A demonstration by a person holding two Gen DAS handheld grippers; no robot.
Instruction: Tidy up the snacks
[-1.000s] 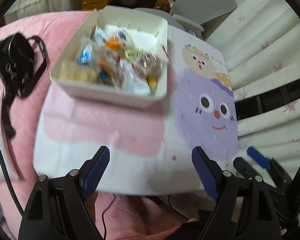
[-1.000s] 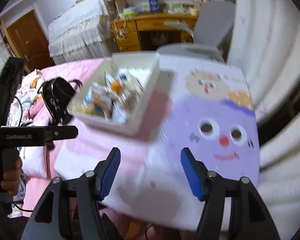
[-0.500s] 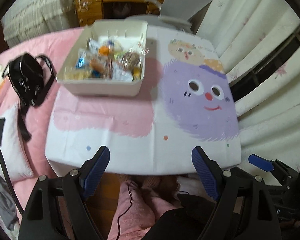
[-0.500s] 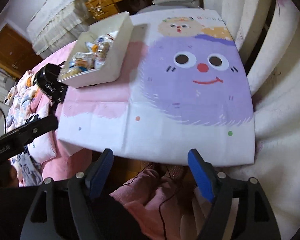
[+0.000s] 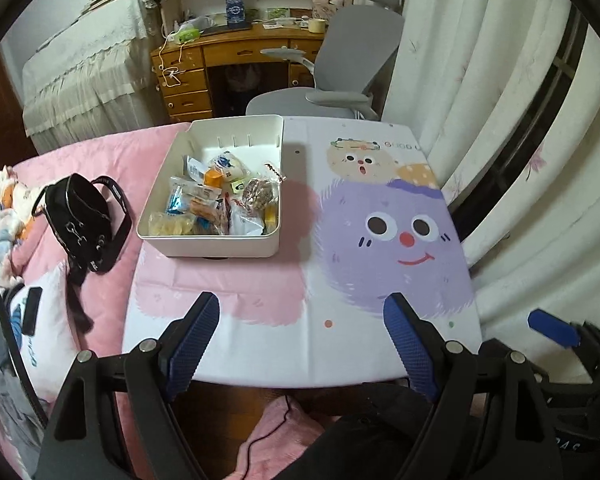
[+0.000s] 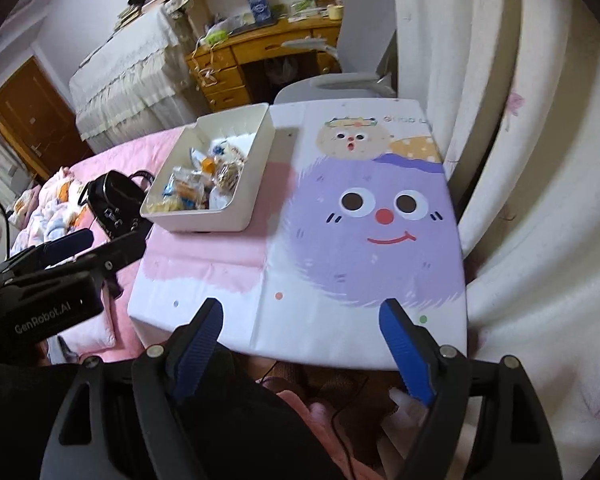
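- Snacks (image 5: 216, 200) fill a white bin (image 5: 212, 245) on the table's (image 5: 260, 344) far left.
- Left gripper (image 5: 302, 344) spread wide, holding nothing.
- Right gripper (image 6: 300, 350) likewise released, near the table's front edge.

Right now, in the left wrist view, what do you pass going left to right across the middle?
Black bag on the pink bedding, then the white snack bin, then the purple cartoon face on the table cover, then the white curtain.

Left gripper (image 5: 302, 336) and right gripper (image 6: 300, 340) now farther back from white plastic bin of wrapped snacks (image 5: 216, 244); near table edge (image 5: 300, 376) in view.
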